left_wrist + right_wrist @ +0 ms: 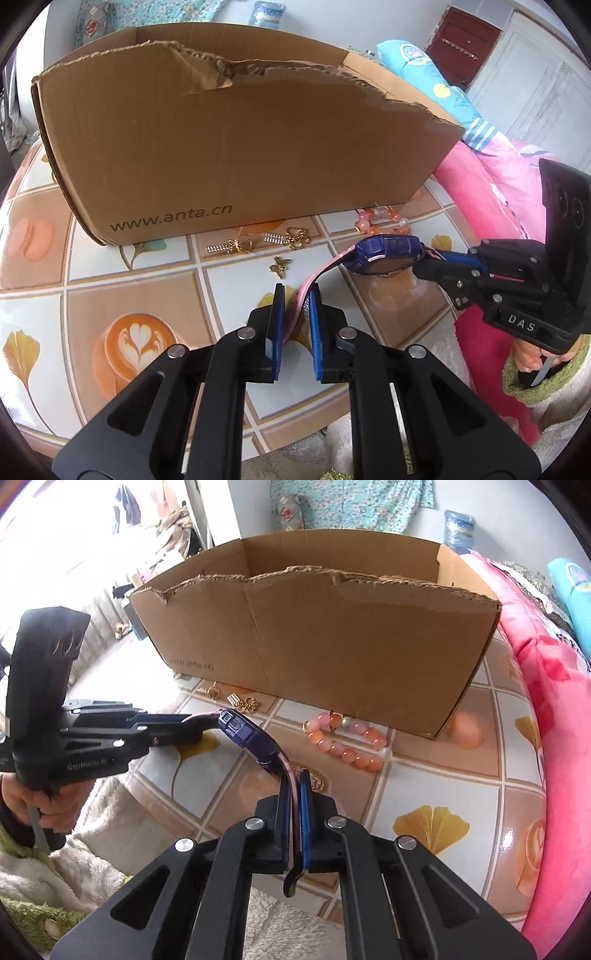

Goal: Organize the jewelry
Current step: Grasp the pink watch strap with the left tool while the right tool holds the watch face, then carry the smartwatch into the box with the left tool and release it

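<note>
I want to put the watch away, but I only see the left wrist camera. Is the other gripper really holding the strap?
Observer: Yes. The right wrist view shows the right gripper shut on the pink strap of the watch, with the strap's dark end poking out behind the pads.
Operator: The watch hides some beads. Is that a whole bracelet?
Observer: Yes, the bead bracelet lies as a full loop on the table, just in front of the box.
</note>
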Demonstrator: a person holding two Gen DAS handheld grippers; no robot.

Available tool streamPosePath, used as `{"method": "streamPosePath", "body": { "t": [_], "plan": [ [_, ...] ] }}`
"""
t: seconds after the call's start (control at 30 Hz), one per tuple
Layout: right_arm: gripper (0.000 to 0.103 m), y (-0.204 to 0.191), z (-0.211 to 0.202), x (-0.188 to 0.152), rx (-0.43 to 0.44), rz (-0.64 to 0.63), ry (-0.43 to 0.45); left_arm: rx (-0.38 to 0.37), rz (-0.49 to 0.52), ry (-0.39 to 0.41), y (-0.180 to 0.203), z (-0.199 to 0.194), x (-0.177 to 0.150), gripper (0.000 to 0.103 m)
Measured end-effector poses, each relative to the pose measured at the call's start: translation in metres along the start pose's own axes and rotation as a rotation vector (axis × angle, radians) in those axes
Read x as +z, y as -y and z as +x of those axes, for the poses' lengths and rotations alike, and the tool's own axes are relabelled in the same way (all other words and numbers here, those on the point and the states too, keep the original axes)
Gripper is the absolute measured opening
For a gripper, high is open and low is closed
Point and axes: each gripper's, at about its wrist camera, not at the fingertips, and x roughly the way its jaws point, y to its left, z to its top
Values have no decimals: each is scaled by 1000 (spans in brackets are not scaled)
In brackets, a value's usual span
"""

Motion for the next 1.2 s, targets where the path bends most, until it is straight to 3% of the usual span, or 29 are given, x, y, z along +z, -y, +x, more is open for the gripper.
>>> {"method": "streamPosePath", "body": {
  "t": [0.2, 0.43, 0.57, 0.67, 0.77, 0.9, 1.1, 1.2],
  "plan": [
    [5, -15, -6, 6, -10, -21, 33, -10, 10, 33, 4, -15, 2, 4],
    [4, -36, -53, 36, -34, -87, 162, -38, 65, 173, 17, -75, 19, 3],
    [4, -39, -82, 72, -17, -133, 249, -39, 137, 270, 27, -116, 51, 2],
    [4, -30, -81, 107, 3, -151, 255, -55, 166, 291, 27, -127, 86, 2],
    [4, -10, -62, 147, 46, -142, 186, -70, 153, 247, 18, -117, 125, 2],
    [4, 16, -9, 190, 37, -145, 20, -57, 101, 78, -8, -64, 177, 2],
    [4, 33, 63, 215, -22, -209, -224, -61, 30, -177, -41, 15, 205, 2],
    [4, 36, 86, 216, -68, -260, -294, -76, -39, -278, -54, 49, 209, 2]
  ]
}}
